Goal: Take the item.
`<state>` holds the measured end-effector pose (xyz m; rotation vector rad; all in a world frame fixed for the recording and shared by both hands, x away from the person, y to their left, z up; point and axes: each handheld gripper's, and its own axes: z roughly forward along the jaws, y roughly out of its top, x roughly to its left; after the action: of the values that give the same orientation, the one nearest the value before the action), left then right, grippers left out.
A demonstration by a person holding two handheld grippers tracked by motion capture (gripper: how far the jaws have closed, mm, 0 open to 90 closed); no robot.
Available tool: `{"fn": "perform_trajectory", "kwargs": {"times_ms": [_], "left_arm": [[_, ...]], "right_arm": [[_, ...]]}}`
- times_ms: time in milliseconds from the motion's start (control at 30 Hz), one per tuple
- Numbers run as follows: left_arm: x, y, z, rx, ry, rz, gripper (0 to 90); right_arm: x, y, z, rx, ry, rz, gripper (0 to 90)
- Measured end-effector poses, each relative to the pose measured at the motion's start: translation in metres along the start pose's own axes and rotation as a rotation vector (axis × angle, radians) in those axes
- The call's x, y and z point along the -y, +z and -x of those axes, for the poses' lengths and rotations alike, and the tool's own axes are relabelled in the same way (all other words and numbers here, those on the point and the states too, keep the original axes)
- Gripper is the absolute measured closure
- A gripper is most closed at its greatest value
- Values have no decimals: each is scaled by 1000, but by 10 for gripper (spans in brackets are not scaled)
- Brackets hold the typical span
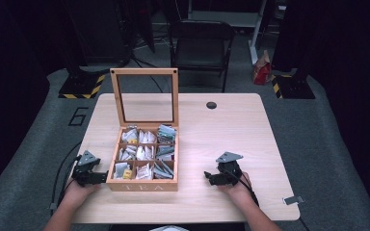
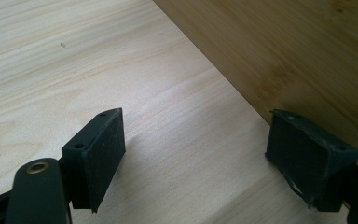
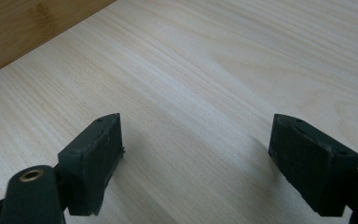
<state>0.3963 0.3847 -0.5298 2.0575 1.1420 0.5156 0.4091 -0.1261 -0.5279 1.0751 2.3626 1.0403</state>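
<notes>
Tools rest released on my pale wooden desk (image 1: 231,125): left tool (image 1: 102,177) just beside the open bamboo tea box (image 1: 144,185) at near centre, right tool (image 1: 207,176) well apart, nothing between its jaws.

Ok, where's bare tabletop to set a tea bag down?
Bare wood between the tea box and the right gripper, and right of the lid toward the grommet hole. The strip holding the left gripper beside the box is tight.
</notes>
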Motion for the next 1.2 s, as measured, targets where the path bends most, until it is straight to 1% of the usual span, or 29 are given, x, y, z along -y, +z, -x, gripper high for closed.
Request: {"fn": "perform_trajectory", "kwargs": {"times_ms": [133, 233, 267, 300, 333, 433, 467, 733, 800, 900, 933, 967, 1000, 1033, 1167, 1200], "left_arm": [[0, 0, 0, 0, -1, 0, 191], [0, 0, 0, 0, -2, 2, 191], [0, 0, 0, 0, 0, 0, 191], [0, 0, 0, 0, 0, 0, 190], [0, 0, 0, -1, 0, 0, 190], [0, 0, 0, 0, 0, 0, 191], [0, 0, 0, 0, 0, 0, 191], [0, 0, 0, -1, -1, 0, 191], [0, 0, 0, 0, -1, 0, 191], [0, 0, 0, 0, 0, 0, 191], [0, 0, 0, -3, -1, 2, 191], [0, 0, 0, -2, -1, 2, 191], [0, 0, 0, -2, -1, 2, 191], [0, 0, 0, -1, -1, 1, 191], [0, 0, 0, 0, 0, 0, 191], [0, 0, 0, -1, -1, 1, 191]], "right_arm": [[0, 0, 0, 1, 6, 0, 169], [0, 0, 0, 1, 0, 0, 169], [0, 0, -1, 1, 13, -2, 171], [0, 0, -1, 1, 13, -2, 171], [0, 0, -1, 3, 3, 1, 172], [0, 0, -1, 2, 10, 2, 180], [0, 0, 0, -1, -2, 1, 185], [0, 0, 0, -9, -6, 4, 197], [0, -1, -2, -13, 13, 3, 211], [-1, 0, -2, -1, 17, 4, 221], [-2, -1, -2, -6, 17, -7, 234], [-3, -1, -1, -7, 3, -15, 246], [-3, -1, -1, -7, 3, -15, 246], [-3, -1, -2, -2, 22, -18, 256], [-5, -2, -1, -4, 24, -30, 270], [-7, -3, -2, -21, 37, -40, 282]]}}
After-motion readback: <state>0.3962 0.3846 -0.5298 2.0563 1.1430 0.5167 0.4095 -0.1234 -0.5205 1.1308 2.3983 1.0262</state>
